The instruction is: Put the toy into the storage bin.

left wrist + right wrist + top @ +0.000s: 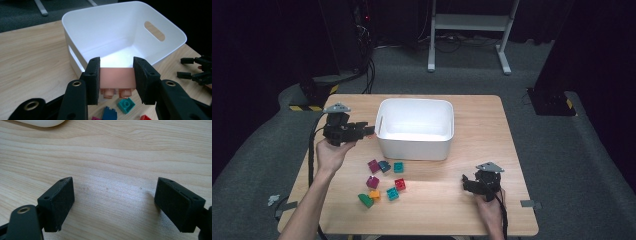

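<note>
Item: pale pink building brick (115, 75), moulded plastic, smooth and matt, rectangular, two round studs pointing downward at its lower edge. Location: lower centre of the left gripper view, clamped between the two black jaws, just in front of the white bin's near wall and above the loose bricks.

Left gripper (115, 80): jaws closed onto the pink brick, one flat foam-like pad on each end face. In the high view it sits left of centre (368, 131), held in a hand (331, 152), jaws at the bin's left wall.

Right gripper (113, 203): jaws spread wide, nothing between them, bare table beneath. In the high view it sits at lower right (467, 182), low over the table.

White bin (412, 147): glossy plastic, rounded rectangular tub, slot handles in the end walls, upper centre of the high view; interior bare where visible.

Loose bricks, studded plastic, lower centre of the high view, in front of the bin: magenta brick (373, 165), dark blue brick (384, 166), teal brick (398, 167), red brick (400, 184), second magenta brick (372, 181), orange brick (375, 195), second teal brick (392, 193), green brick (365, 200) with a sloped face.

Table (482, 130): light wood-grain top, rounded corners.
</note>
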Demonstrator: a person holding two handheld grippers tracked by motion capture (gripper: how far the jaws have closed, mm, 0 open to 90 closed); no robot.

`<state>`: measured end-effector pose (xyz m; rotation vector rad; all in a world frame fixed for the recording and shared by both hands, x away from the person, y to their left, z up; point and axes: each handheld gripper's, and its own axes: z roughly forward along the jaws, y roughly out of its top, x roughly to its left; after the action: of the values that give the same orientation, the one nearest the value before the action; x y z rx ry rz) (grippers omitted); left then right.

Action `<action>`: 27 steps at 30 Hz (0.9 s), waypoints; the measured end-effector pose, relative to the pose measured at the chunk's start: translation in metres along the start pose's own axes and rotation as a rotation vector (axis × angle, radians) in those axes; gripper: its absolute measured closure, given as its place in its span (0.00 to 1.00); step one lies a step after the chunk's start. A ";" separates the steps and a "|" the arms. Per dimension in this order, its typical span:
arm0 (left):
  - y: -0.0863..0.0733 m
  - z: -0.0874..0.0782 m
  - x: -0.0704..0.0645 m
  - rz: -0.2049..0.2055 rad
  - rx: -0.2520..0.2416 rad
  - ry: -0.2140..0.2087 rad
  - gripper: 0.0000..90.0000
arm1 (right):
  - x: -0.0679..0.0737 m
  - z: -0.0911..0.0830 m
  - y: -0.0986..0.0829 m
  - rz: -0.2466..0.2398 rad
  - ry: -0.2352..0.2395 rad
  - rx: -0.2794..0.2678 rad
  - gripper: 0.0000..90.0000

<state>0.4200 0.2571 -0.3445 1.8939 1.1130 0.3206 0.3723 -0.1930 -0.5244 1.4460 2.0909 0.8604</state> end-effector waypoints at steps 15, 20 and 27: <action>0.026 0.024 -0.005 0.004 -0.002 -0.012 0.65 | 0.000 0.000 0.000 -0.001 0.000 0.000 0.18; 0.031 0.033 -0.007 0.011 0.007 -0.010 0.65 | 0.000 0.000 0.000 0.000 0.000 0.000 0.18; 0.039 0.042 -0.012 0.017 0.008 -0.014 0.65 | 0.000 0.000 0.000 0.001 0.000 0.000 0.18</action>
<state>0.4610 0.2161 -0.3352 1.9107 1.0909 0.3130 0.3723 -0.1930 -0.5244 1.4473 2.0907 0.8606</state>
